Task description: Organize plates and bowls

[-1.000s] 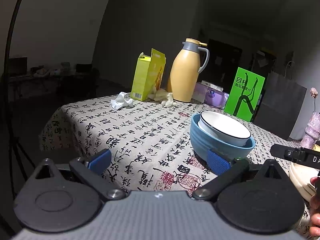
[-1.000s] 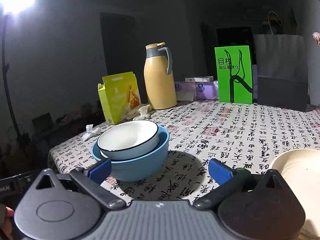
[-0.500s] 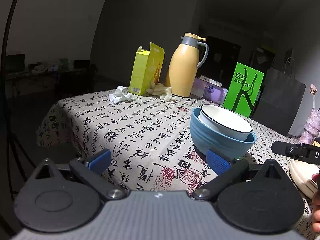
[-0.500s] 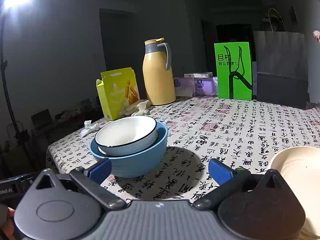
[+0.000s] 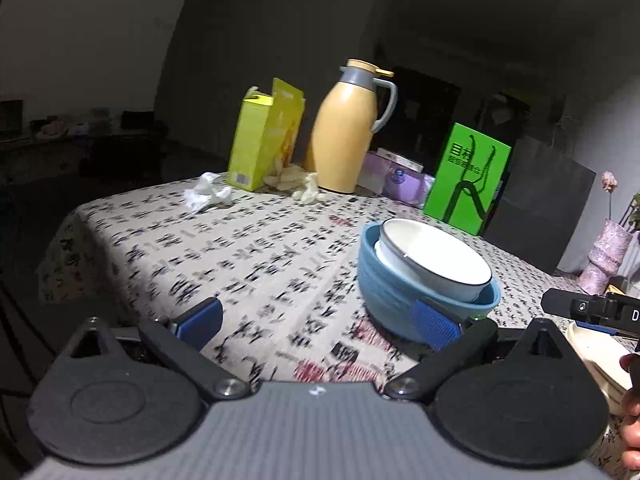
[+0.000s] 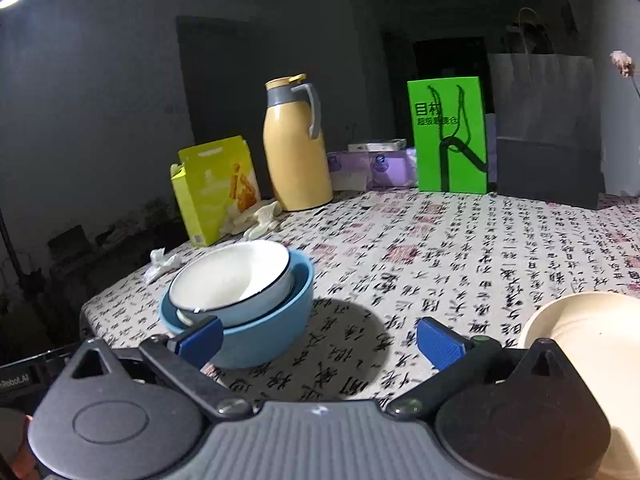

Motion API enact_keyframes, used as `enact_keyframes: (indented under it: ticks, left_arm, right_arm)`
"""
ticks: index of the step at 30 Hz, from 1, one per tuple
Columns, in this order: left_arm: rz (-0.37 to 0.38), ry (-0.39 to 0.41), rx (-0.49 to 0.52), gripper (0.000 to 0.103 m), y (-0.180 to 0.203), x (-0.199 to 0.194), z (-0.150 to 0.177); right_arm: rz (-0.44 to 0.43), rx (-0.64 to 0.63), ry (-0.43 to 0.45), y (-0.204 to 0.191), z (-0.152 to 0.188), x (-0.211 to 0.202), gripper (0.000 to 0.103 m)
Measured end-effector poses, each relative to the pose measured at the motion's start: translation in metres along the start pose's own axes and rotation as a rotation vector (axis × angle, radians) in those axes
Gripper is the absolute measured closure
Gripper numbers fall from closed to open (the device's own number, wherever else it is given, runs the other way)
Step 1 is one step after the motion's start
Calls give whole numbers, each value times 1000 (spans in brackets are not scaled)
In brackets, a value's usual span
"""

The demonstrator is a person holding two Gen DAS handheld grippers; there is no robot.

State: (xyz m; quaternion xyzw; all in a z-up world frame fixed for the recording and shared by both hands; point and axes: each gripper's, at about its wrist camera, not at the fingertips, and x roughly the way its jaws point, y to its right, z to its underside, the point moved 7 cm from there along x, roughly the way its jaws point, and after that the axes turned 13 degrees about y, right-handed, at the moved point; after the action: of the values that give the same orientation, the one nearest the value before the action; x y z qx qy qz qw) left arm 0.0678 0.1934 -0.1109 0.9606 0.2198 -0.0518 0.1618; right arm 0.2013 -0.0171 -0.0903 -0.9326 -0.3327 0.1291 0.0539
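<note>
A white bowl point(image 5: 436, 258) with a dark rim sits tilted inside a larger blue bowl point(image 5: 400, 300) on the patterned tablecloth. My left gripper point(image 5: 316, 322) is open just in front of it, the blue bowl beside its right fingertip. In the right wrist view the white bowl point(image 6: 232, 276) and blue bowl point(image 6: 276, 320) lie at the left, close to the left fingertip of my open right gripper point(image 6: 318, 340). A cream plate point(image 6: 592, 332) rests at the right edge; the cream plate point(image 5: 596, 354) also shows at the far right of the left wrist view.
At the back of the table stand a yellow thermos jug point(image 5: 344, 132), a yellow-green carton point(image 5: 264, 136), a green bag point(image 5: 466, 178), purple packets point(image 5: 396, 178) and a grey paper bag point(image 6: 548, 128). Crumpled tissue point(image 5: 208, 196) lies near the left table edge. A pink vase point(image 5: 604, 256) stands far right.
Both views have shifted slightly; the nested bowls now sit a little lower and closer to the fingertips. Both grippers stay open and nothing was grasped.
</note>
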Motion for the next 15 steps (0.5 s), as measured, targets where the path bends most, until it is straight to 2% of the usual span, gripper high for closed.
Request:
enact_keyframes:
  ticks: [8,15]
  left_arm:
    - [60,-28,-3,0,11,44,-18]
    - [92,-98,-17,0,24,83,-24]
  right_arm:
    - [0,13,-32,4,-15,25,0]
    - [-12,114,-140,11,-15,62,0]
